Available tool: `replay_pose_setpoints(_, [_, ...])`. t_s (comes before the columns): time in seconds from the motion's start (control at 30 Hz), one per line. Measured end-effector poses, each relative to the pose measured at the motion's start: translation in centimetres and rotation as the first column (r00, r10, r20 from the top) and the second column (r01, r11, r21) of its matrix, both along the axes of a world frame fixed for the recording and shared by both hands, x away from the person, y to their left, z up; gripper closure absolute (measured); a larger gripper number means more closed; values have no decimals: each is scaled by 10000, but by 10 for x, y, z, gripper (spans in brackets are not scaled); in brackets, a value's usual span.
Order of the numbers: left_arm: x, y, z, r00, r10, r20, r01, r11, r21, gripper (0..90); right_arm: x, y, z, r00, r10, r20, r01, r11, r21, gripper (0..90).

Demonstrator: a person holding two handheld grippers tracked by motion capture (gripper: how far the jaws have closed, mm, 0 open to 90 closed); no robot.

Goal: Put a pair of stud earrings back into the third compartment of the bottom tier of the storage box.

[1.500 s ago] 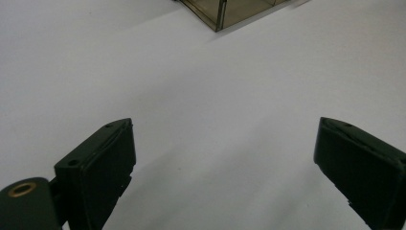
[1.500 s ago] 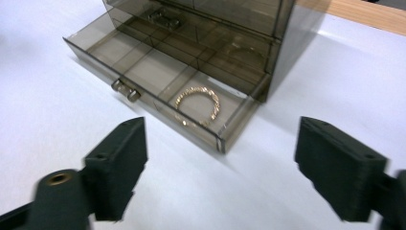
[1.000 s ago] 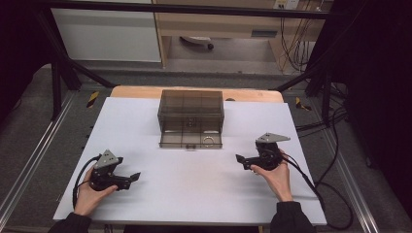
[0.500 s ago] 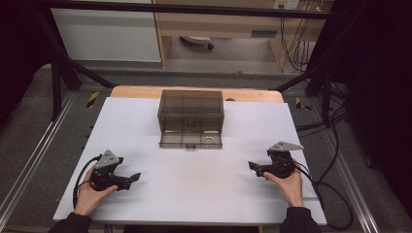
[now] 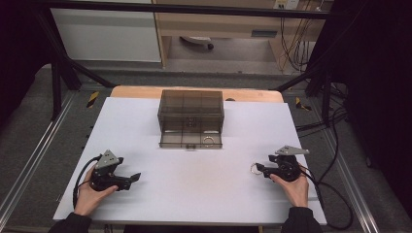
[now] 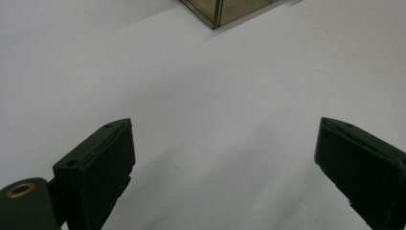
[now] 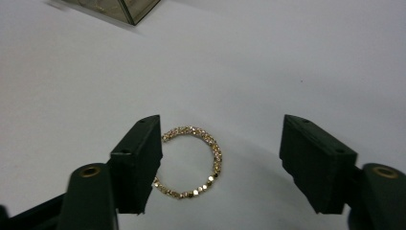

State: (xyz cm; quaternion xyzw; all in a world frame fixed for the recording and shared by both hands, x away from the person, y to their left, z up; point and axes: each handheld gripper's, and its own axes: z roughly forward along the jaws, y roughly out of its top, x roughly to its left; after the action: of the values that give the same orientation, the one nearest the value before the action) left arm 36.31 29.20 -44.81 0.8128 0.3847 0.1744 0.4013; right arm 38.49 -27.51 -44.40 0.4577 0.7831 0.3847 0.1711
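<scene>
White sheeting covers the counter (image 5: 194,194), with a strip of bare wood along its far edge and dark floor and cables around it. On my left, the left gripper (image 5: 133,178) sits low over the near-left part of the counter, held by the left hand (image 5: 90,194). Through the left gripper view I see its jaws spread wide apart with plain white surface between them, so it is released and carries nothing.

Toward the middle, at the far side of the counter, stands a smoky translucent box (image 5: 191,118) with divided compartments; its lower drawer is pulled out toward me, and a small ring-shaped piece (image 5: 209,141) lies in its right-hand section.

On my right, the right gripper (image 5: 259,168) rests near the near-right part of the counter in the right hand (image 5: 294,187). A gold beaded bracelet (image 7: 191,163) lies flat on the white surface just at its tips. In the right gripper view the jaws stand apart, released, and the bracelet lies between them, close against the left jaw and partly hidden behind it, well clear of the right jaw. A corner of the box shows at that view's top left.
</scene>
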Motion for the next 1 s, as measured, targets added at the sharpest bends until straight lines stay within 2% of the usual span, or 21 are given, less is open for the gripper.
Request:
replay_pose_setpoints(0.27, [0,0,0,10000,-11,-11,11,10000,12,64,0,1,-4,9998,-22,-175,16,9994,-339,527])
replay_pose_setpoints(0.3, [0,0,0,10000,-8,-13,8,10000,8,64,0,1,-4,9998,-22,-175,16,9994,-339,527])
replay_pose_setpoints(0.37, [0,0,0,10000,-13,-7,13,10000,14,64,1,2,-6,9998,28,-191,-35,9993,-373,598])
replay_pose_setpoints(0.53, [0,0,0,10000,-17,-24,17,10000,23,64,3,3,-7,9998,-24,-197,16,9992,-410,695])
replay_pose_setpoints(0.7, [0,0,0,10000,-17,-17,17,10000,16,64,4,4,-8,9994,52,-347,-65,9993,-367,757])
replay_pose_setpoints(1.0, [0,0,0,10000,10,-13,-10,10000,-11,64,4,5,-9,9993,85,-355,-105,9984,-555,839])
